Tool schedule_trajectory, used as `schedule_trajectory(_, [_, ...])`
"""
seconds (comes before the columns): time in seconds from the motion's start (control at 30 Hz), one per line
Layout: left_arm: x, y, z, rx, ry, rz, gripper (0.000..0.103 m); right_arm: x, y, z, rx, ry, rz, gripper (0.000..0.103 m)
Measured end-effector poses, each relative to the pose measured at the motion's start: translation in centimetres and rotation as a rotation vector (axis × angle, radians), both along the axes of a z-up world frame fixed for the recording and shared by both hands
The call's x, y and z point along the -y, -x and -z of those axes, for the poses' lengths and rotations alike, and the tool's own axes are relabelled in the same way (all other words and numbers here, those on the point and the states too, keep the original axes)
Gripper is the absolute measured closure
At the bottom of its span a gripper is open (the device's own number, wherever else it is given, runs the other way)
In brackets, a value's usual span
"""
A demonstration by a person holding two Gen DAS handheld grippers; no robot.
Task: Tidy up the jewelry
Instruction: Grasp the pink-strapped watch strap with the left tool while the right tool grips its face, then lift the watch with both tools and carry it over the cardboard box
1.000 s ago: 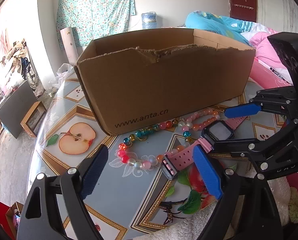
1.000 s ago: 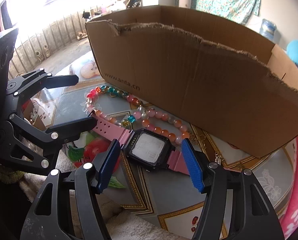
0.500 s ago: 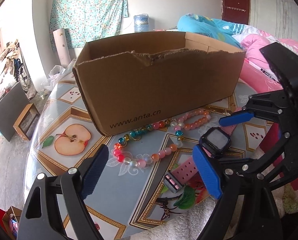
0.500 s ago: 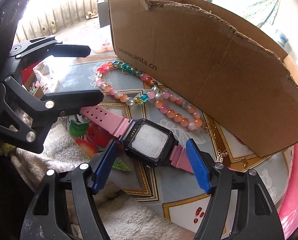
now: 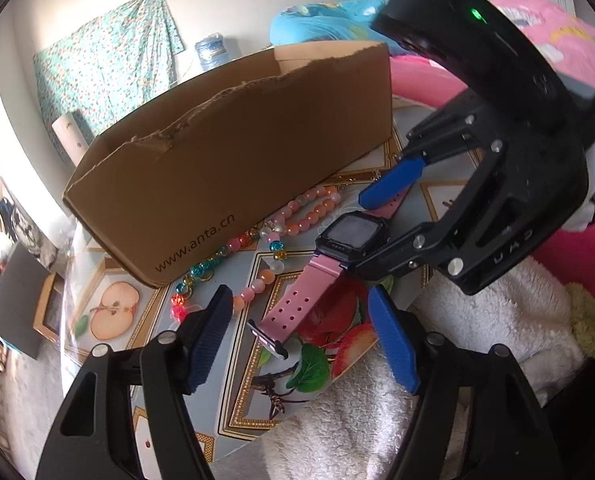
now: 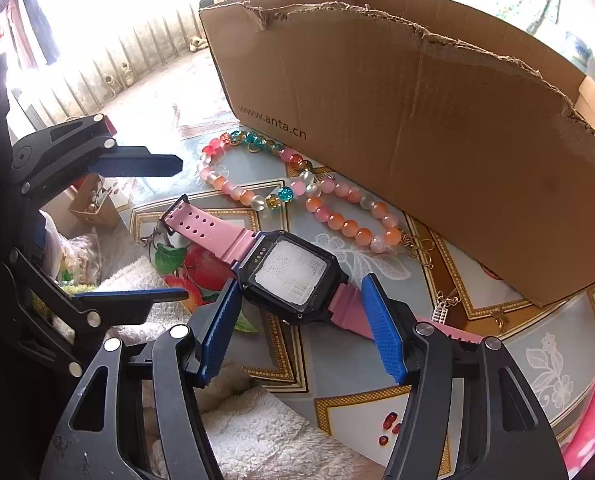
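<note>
A pink watch [image 6: 285, 276] is lying flat on the fruit-print table [image 6: 437, 380], just in front of a cardboard box [image 6: 417, 120], w/ a bead bracelet [image 6: 257, 196] between watch & box. R gripper [image 6: 301, 320] is straddling the watch face, jaws part-open and just been closing, pads not pressing. L gripper [image 5: 301, 340] is sitting around the strap end, jaws also just been closing, not touching it.
</note>
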State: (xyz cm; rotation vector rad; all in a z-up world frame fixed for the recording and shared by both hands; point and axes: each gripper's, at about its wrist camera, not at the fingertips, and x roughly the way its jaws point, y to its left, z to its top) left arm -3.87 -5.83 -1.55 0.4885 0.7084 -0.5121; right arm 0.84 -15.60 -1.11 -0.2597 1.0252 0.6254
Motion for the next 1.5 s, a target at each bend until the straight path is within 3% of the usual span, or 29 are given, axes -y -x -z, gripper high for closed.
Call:
schedule_trajectory(0.23, [2.3, 0.7, 1.5, 0.041, -0.151, 0.066, 0.061, 3.3, -2.8, -0.7, -0.139, -0.131, 0.001, 0.045])
schedule_trajectory(0.33, [2.6, 0.2, 1.8, 0.043, -0.174, 0.046, 0.075, 4.2, -4.9, -0.7, -0.184, -0.188, 0.007, 0.045])
schedule_trajectory(0.43, [2.1, -0.5, 1.5, 0.026, -0.144, 0.007, 0.094, 5.4, -4.8, -0.7, -0.165, -0.203, 0.024, 0.045])
schedule_trajectory(0.63, [0.8, -2.1, 1.0, -0.132, -0.017, 0.006, 0.095, 5.5, -2.4, -1.2, -0.011, -0.058, 0.083, 0.043])
schedule_trajectory(0.87, [0.1, -3.6, 0.9, -0.213, 0.014, 0.065, 0.097, 6.7, -1.5, -1.0, 0.121, 0.118, 0.167, 0.045])
schedule_trajectory(0.97, [-0.4, -4.2, 0.8, -0.217, 0.007, 0.09, 0.097, 6.6, -1.4, -0.8, 0.173, 0.216, 0.169, 0.056])
schedule_trajectory(1.1, [-0.4, -5.2, 0.5, -0.214, 0.012, 0.109, 0.097, 6.6, -1.6, -0.2, 0.293, 0.391, 0.157, 0.09])
schedule_trajectory(1.3, [-0.8, -5.0, 0.2, -0.151, 0.029, 0.115, 0.1, 5.9, -1.2, -0.4, 0.487, 0.546, 0.143, 0.101])
schedule_trajectory(1.5, [-3.0, -5.1, -3.0, -0.113, 0.126, 0.13, 0.1, 5.7, -2.4, -3.7, 0.56, 0.564, 0.22, 0.102])
